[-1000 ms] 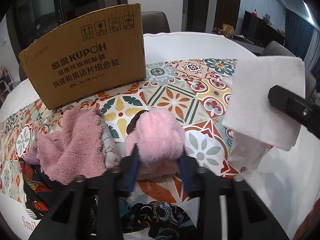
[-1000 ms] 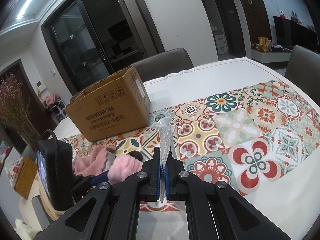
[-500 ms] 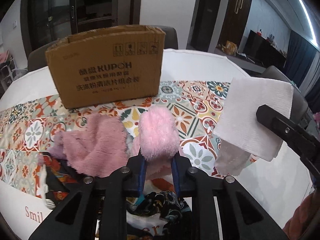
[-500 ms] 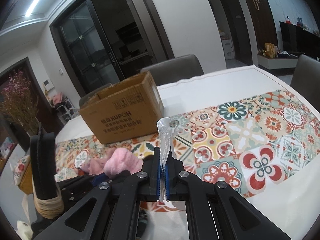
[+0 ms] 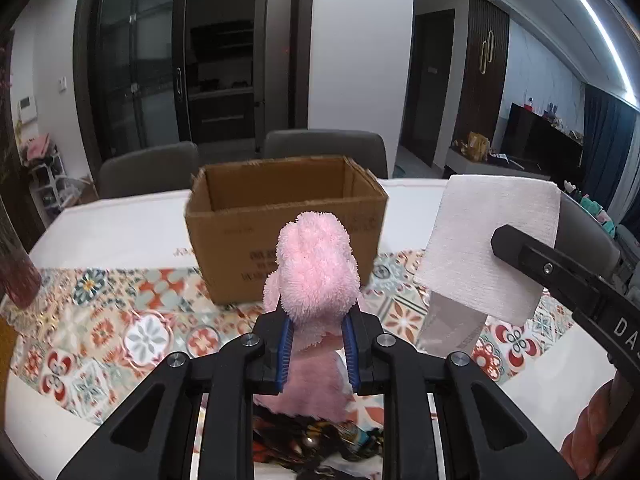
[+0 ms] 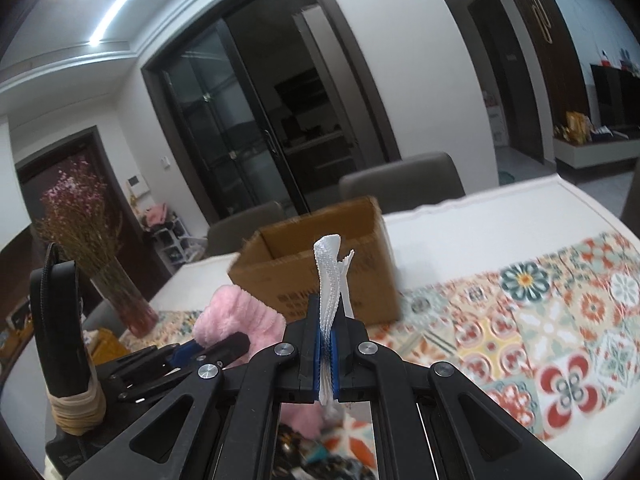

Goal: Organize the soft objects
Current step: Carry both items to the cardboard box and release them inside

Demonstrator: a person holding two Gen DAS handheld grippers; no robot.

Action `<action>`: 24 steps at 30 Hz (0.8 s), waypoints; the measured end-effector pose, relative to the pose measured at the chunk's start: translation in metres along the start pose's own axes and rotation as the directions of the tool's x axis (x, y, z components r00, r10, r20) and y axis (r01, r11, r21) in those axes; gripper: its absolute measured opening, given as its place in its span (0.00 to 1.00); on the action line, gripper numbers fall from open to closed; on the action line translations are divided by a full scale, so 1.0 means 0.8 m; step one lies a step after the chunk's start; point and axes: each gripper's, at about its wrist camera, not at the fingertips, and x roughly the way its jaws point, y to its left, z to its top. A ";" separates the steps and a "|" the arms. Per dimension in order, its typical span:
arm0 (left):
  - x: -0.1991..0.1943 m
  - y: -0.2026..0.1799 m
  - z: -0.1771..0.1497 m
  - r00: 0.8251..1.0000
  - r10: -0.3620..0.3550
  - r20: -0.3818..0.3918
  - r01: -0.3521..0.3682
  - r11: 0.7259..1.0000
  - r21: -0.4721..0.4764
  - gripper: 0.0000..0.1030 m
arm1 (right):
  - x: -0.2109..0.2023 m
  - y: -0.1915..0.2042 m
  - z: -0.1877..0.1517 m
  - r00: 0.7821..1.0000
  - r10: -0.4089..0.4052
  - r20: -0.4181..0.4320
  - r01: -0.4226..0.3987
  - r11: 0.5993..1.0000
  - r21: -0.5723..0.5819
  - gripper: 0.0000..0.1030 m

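My left gripper is shut on a fluffy pink cloth and holds it up in the air in front of the open cardboard box. The pink cloth also shows in the right wrist view. My right gripper is shut on a folded white cloth, seen edge-on; in the left wrist view the white cloth hangs flat at the right, beside the box. The box stands open-topped on the table, and its inside looks bare.
A patterned tile runner covers the white table. A dark patterned fabric lies below my left gripper. Grey chairs stand behind the table. A vase of dried flowers stands at the table's left end.
Both grippers have risen with their cloths. The left view now looks down into the open box; the other pink towel on the table has dropped out of sight.
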 end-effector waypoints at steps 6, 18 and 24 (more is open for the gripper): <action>-0.007 0.023 0.033 0.998 0.036 0.059 -0.036 0.999 0.010 0.22 | 0.016 0.024 0.031 0.999 0.042 0.028 -0.041 0.999 -0.016 0.04; -0.010 0.056 0.074 0.991 0.060 0.117 -0.061 0.998 0.005 0.22 | 0.042 0.054 0.067 0.996 0.085 0.036 -0.083 0.995 -0.057 0.04; -0.006 0.063 0.082 0.992 0.053 0.116 -0.053 0.999 -0.001 0.22 | 0.050 0.062 0.078 0.995 0.093 0.035 -0.090 0.993 -0.076 0.04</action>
